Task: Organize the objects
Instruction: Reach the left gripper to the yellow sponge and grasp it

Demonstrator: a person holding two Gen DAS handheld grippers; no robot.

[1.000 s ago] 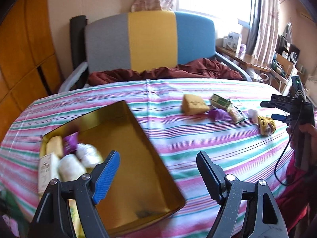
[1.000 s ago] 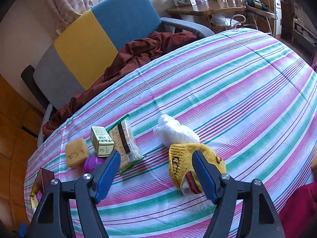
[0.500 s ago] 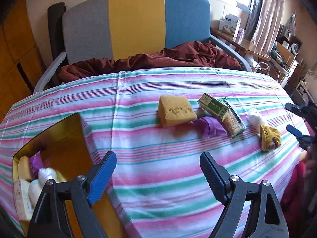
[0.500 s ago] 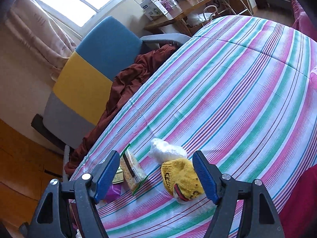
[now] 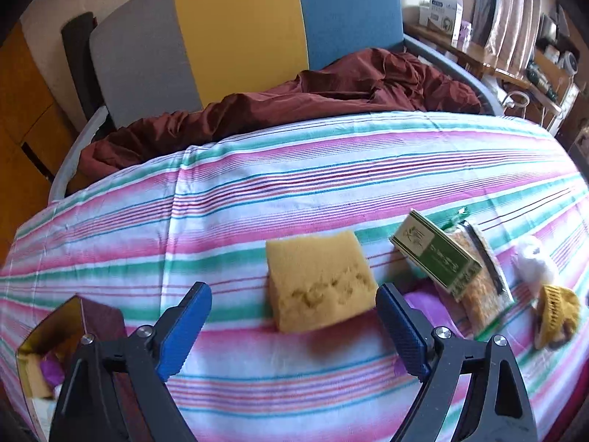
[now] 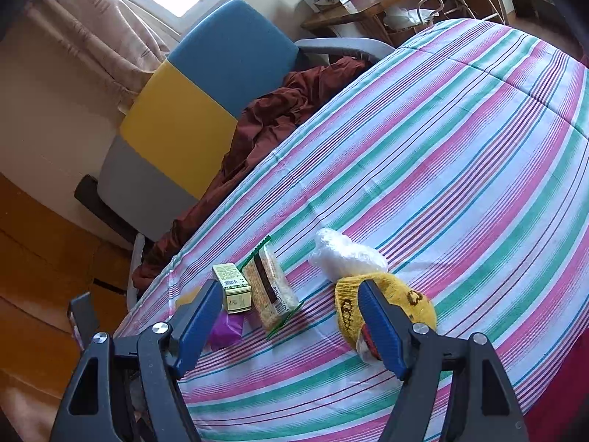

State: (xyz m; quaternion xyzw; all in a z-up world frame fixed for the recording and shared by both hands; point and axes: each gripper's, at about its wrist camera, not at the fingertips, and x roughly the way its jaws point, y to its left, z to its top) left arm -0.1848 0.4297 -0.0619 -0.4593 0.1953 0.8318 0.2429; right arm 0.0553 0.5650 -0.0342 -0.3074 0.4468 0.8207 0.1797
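My left gripper point(image 5: 292, 294) is open and empty, with a yellow sponge point(image 5: 318, 280) on the striped tablecloth just ahead between its fingers. Right of the sponge lie a green box point(image 5: 436, 259), a snack packet point(image 5: 482, 287), a purple item point(image 5: 427, 304), a white plastic bundle point(image 5: 533, 261) and a yellow knit item point(image 5: 557, 307). The gold box point(image 5: 51, 346) shows at the lower left with items inside. My right gripper point(image 6: 289, 294) is open and empty above the snack packet point(image 6: 272, 287), with the green box point(image 6: 233, 287), purple item point(image 6: 226, 329), white bundle point(image 6: 344, 256) and yellow knit item point(image 6: 390, 305) around it.
A grey, yellow and blue chair point(image 5: 239, 33) with a dark red cloth point(image 5: 294, 103) stands behind the table. A wooden side table point(image 6: 371, 3) with boxes stands at the back right. The striped tablecloth point(image 6: 460, 154) stretches to the right.
My left gripper has swung right from over the gold box to the yellow sponge. My right gripper has shifted slightly, the loose items staying in front of it.
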